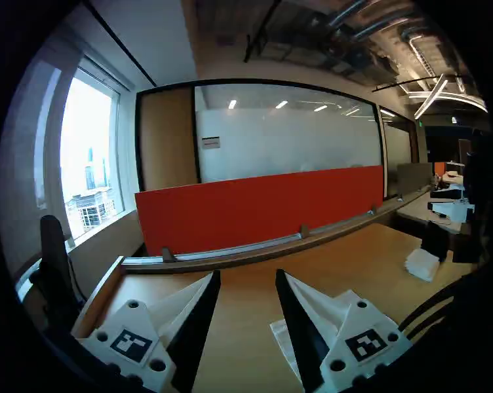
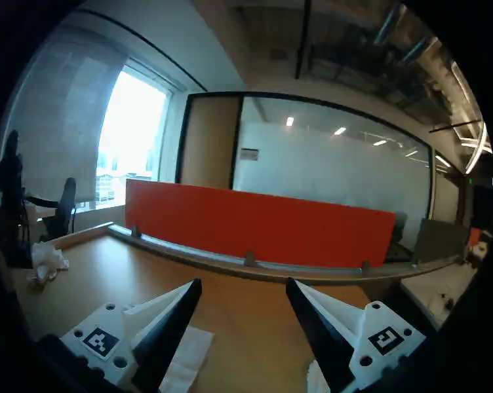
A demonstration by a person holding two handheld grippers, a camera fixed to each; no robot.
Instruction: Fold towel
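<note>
A white towel [image 1: 280,335] lies flat on the wooden desk [image 1: 351,255], partly hidden under the right-hand finger of my left gripper [image 1: 246,272]. That gripper hovers open above the desk, nothing between its fingers. In the right gripper view a corner of white towel [image 2: 189,357] lies on the desk [image 2: 246,314] below my right gripper [image 2: 243,281], which is also open and holds nothing. Another bit of white cloth [image 2: 314,381] peeks out beside its right-hand finger.
A red divider panel [image 1: 259,206] runs along the desk's far edge. A folded white cloth [image 1: 422,264] sits at the right by dark objects [image 1: 436,239]. A crumpled white cloth [image 2: 45,262] lies far left. Office chairs [image 2: 66,203] stand by the window [image 1: 89,164].
</note>
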